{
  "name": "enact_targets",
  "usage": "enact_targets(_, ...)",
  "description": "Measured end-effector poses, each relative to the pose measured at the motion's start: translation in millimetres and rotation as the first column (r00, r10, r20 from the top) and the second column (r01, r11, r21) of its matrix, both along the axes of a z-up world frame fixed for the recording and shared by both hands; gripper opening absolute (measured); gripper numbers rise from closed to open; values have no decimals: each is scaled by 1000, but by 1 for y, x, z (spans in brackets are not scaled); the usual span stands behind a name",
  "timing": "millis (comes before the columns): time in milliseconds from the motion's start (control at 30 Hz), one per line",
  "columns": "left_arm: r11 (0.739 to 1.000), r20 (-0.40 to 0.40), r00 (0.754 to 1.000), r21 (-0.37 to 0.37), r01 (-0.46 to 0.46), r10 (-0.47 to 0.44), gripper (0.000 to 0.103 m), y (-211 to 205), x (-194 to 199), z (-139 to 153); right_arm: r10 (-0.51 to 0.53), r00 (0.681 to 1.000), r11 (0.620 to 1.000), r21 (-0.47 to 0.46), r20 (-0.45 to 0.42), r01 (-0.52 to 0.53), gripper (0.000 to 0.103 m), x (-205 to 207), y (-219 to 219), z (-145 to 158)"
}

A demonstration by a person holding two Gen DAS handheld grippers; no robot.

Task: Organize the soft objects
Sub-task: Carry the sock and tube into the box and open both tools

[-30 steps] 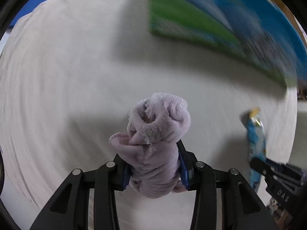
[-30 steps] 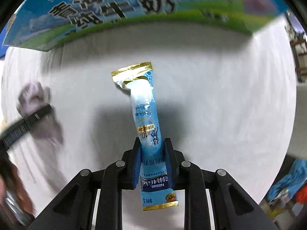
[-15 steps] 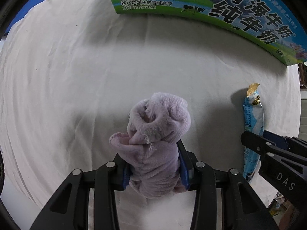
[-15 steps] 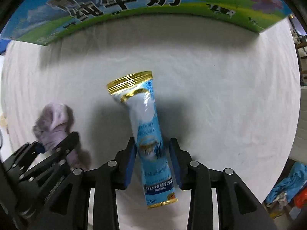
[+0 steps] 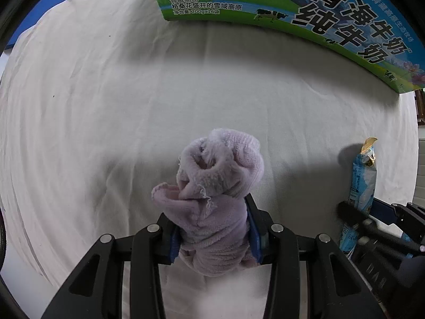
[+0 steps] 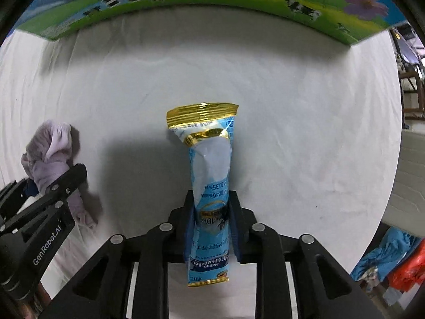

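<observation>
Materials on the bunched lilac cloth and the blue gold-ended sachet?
Bunched lilac cloth in left gripper: looks like terry or fleece, matte, fuzzy pile, frayed threads. Blue gold-ended sachet in right gripper: probably plastic-foil laminate, glossy, crimped gold seal, creases.

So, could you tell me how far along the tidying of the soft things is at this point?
Picking up looks done: the left gripper is shut on the lilac towel, and the right gripper is shut on the blue sachet. In hand: both are held over the white cloth, facing the milk carton. Left: putting each down; neither is placed yet, and where they go is not visible.
</observation>
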State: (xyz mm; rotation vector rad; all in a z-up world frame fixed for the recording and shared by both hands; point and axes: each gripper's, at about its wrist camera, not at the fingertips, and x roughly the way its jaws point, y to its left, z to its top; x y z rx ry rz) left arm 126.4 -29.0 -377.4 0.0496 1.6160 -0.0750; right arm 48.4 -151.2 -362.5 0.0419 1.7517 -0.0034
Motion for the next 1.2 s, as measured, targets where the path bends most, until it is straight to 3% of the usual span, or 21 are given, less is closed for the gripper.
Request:
enact_targets(67,1000,3,1000,1,6,-6,38,-1,0,1,4,1000,1000,21,3,-4,58,-8,5,1)
enact_targets(167,1000,2,1000,-4,-2,2,38,1,0,2,0,1000,1000,-15,12,1,65,-14,15,2)
enact_targets(233,1000,-2,1000,-5,-6,6,38,3,1,1,-11,1000,999,-34,16,11,63,-19,17,5)
enact_targets(300,1000,-3,1000,-5,-6,6,38,2,1,1,-23,999,999,-37,26,24,53,-16,14,6)
enact_targets(367,1000,-5,1000,-5,-8,8,38,1,2,0,-22,999,999,-29,25,22,19,-14,12,10)
enact_targets(500,1000,1,1000,-6,-9,9,37,2,3,3,-7,1000,1000,-22,11,8,16,-7,1,14)
enact_targets(667,1000,16,1000,-13,-9,9,37,3,2,13,3,1000,1000,-18,28,-2,13,4,17,23)
enact_targets(867,999,36,999,-43,-11,13,37,6,-1,29,-3,999,1000,3,54,2,13,19,-4,46)
enact_targets(1100,994,97,995,-113,5,6,37,4,-2,76,-22,993,998,66,119,14,13,32,-28,86)
enact_targets(1200,988,135,991,-155,10,11,37,3,3,105,-33,985,995,101,170,16,13,38,-35,123)
